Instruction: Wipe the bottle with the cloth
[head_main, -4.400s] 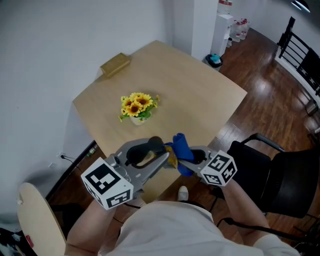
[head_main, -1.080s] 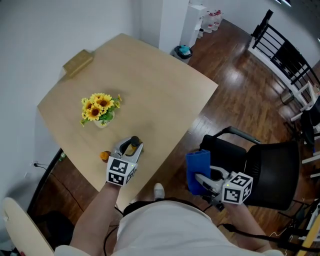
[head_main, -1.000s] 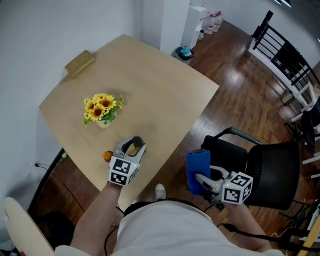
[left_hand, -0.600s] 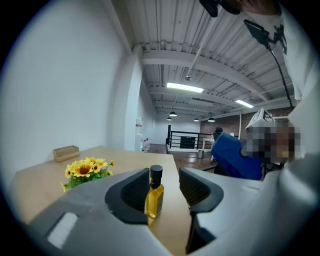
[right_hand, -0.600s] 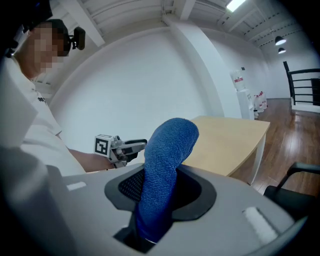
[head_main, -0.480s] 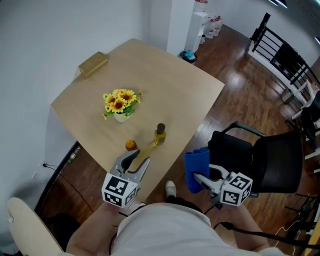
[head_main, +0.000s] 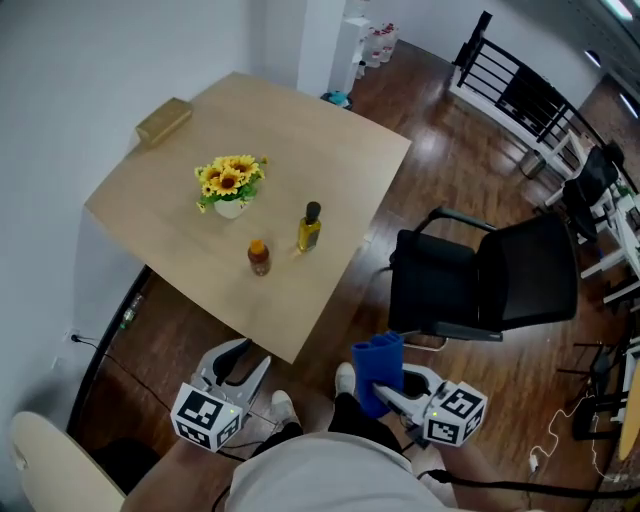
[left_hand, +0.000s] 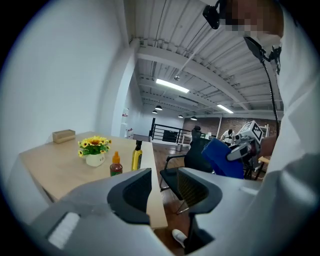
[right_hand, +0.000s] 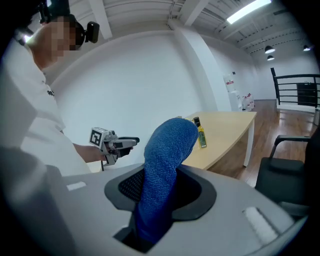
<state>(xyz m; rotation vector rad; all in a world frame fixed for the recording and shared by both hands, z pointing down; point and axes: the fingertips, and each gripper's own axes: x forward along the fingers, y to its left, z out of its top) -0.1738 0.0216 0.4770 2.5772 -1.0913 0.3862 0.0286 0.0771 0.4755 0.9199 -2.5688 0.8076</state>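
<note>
A yellow oil bottle (head_main: 309, 228) with a black cap stands upright on the wooden table (head_main: 340, 130), beside a small orange-capped sauce bottle (head_main: 259, 257). Both grippers hang off the table's near edge, over the floor. My left gripper (head_main: 243, 358) is open and holds nothing; in the left gripper view its jaws (left_hand: 165, 192) frame the oil bottle (left_hand: 136, 156) far ahead. My right gripper (head_main: 392, 392) is shut on a folded blue cloth (head_main: 377, 368), which stands up between its jaws (right_hand: 160, 192). The cloth (right_hand: 165, 160) hides part of the table; the oil bottle (right_hand: 200, 133) shows behind it.
A white pot of sunflowers (head_main: 229, 185) stands left of the bottles, and a small wooden box (head_main: 164, 120) lies at the far table corner. A black office chair (head_main: 480, 285) stands right of the table on the wood floor. A pale round chair back (head_main: 50, 465) is at bottom left.
My left gripper let go of the oil bottle, which now stands on the table, and pulled back off the table edge. The view has backed away. My right gripper still holds the cloth.
</note>
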